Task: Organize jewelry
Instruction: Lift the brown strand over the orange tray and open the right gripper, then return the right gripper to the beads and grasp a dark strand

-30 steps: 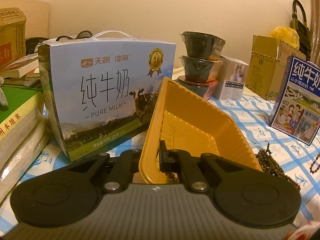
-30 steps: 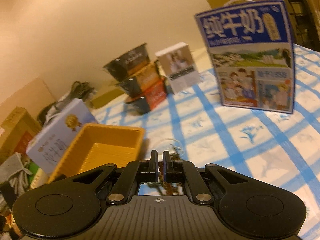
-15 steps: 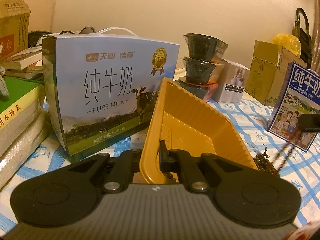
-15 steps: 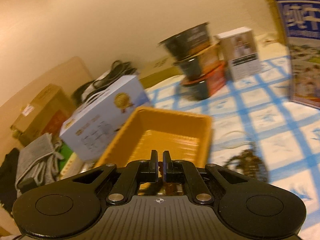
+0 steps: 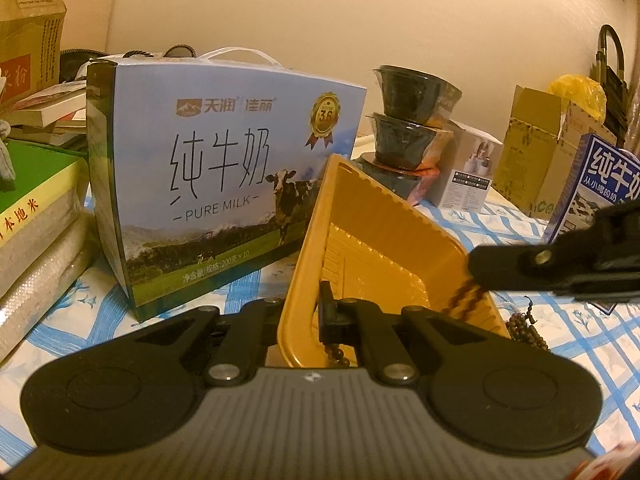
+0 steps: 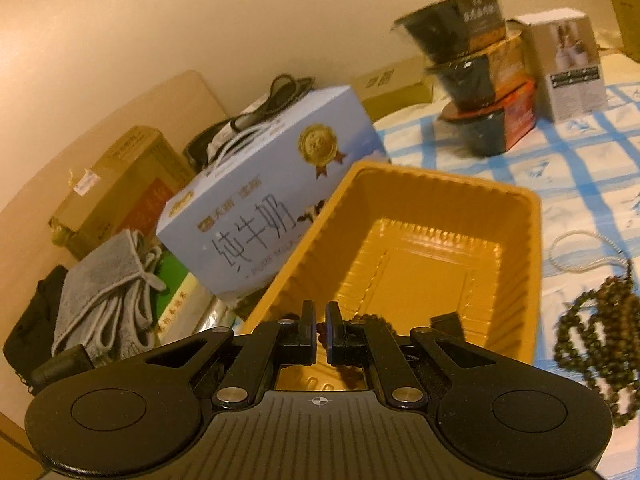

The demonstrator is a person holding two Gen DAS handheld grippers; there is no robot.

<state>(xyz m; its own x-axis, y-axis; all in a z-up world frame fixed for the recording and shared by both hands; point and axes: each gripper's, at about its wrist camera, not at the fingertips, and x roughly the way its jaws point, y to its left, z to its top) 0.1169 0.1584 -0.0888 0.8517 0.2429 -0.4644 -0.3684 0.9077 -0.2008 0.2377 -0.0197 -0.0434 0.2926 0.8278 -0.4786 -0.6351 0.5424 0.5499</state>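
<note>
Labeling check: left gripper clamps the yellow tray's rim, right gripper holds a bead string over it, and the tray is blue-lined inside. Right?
One error: the tray is plain yellow inside, as the right wrist view shows. The left gripper does clamp its rim, and the right gripper holds the bead string.

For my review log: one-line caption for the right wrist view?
Right gripper, shut on a dark bead strand, hangs over the yellow tray; more beads lie on the checked cloth.

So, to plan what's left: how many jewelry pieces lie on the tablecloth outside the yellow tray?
2: a dark bead pile right of the yellow tray, and a white strand just behind it. The pile may hold several strands.
</note>
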